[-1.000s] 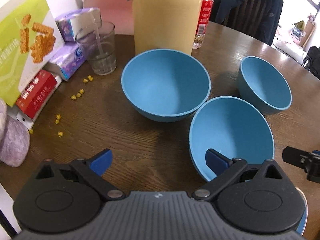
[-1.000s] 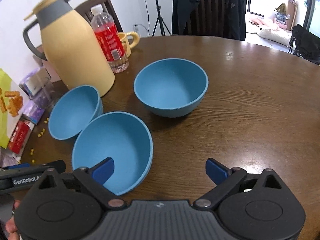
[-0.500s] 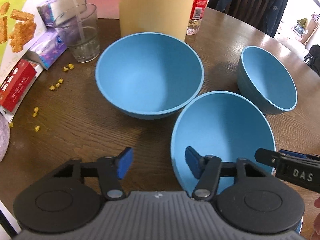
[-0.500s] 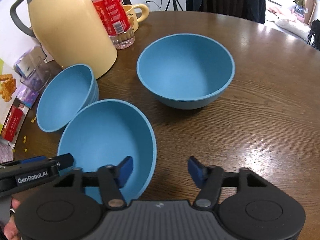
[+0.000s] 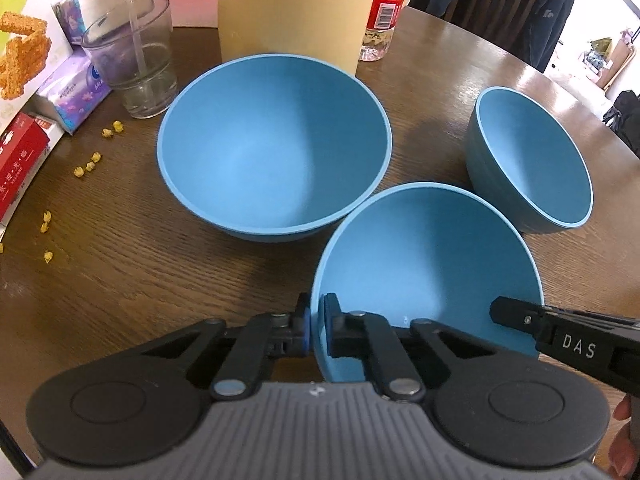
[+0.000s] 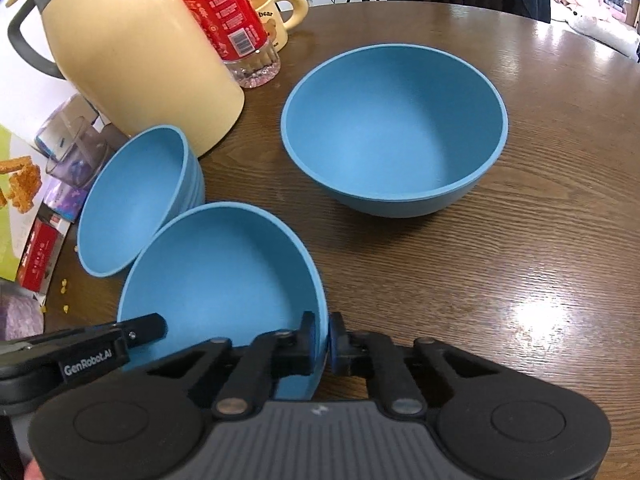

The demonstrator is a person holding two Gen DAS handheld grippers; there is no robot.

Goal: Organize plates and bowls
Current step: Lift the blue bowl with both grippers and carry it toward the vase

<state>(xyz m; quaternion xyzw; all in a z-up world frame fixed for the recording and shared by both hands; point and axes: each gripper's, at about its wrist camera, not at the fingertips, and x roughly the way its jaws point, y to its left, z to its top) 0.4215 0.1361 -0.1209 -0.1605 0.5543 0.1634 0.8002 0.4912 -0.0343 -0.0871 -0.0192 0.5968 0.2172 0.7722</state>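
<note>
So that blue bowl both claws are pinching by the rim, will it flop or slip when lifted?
The matte blue bowl probably stays stiff: its thin rim looks undeformed between the left claw and the right claw. The matte finish suggests decent grip. Its round underside could rock on the wooden table.

Matt blue bowls point(image 5: 428, 256), probably plastic; glossy grained wood table point(image 6: 540, 264); clear glass point(image 5: 136, 60).

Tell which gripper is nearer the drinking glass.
Left. The left gripper clamps the near bowl's rim on the side toward the glass; the right gripper clamps the opposite rim, farther away.
</note>
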